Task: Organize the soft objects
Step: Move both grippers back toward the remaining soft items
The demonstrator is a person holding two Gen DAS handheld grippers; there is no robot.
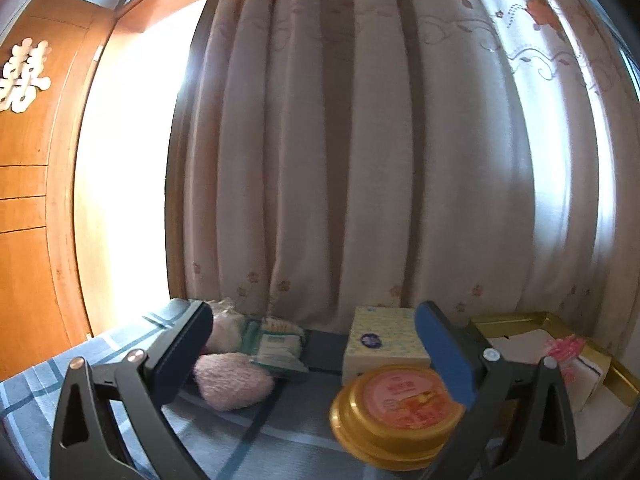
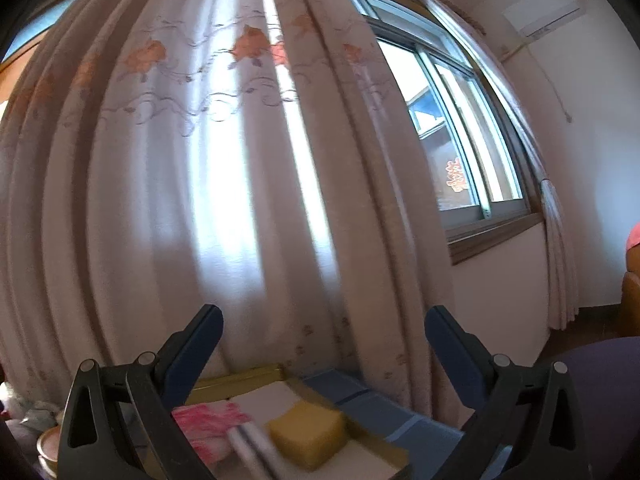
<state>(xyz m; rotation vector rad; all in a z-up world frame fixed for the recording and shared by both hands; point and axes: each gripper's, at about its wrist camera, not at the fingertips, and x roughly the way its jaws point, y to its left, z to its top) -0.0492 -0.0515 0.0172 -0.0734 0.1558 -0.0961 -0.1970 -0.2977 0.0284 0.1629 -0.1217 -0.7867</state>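
In the left wrist view my left gripper [image 1: 314, 314] is open and holds nothing. It hovers low over a blue plaid cloth [image 1: 120, 344]. Ahead of it lie a pink fluffy puff [image 1: 232, 384], a clear packet of pale soft items [image 1: 276, 348], a tissue box [image 1: 384, 340] and a round gold tin [image 1: 396, 412]. My right gripper [image 2: 325, 314] is also open and empty. It hangs above a gold-rimmed tray [image 2: 240, 378], which holds a yellow sponge [image 2: 308, 432] and a pink-and-white cloth [image 2: 212, 428]. The same tray [image 1: 520, 318] shows at the right of the left wrist view.
A flowered curtain [image 1: 360, 140] hangs right behind the table in both views. A wooden wardrobe [image 1: 28, 200] stands at the left, with a bright opening beside it. In the right wrist view a window [image 2: 460, 128] and a white wall are at the right.
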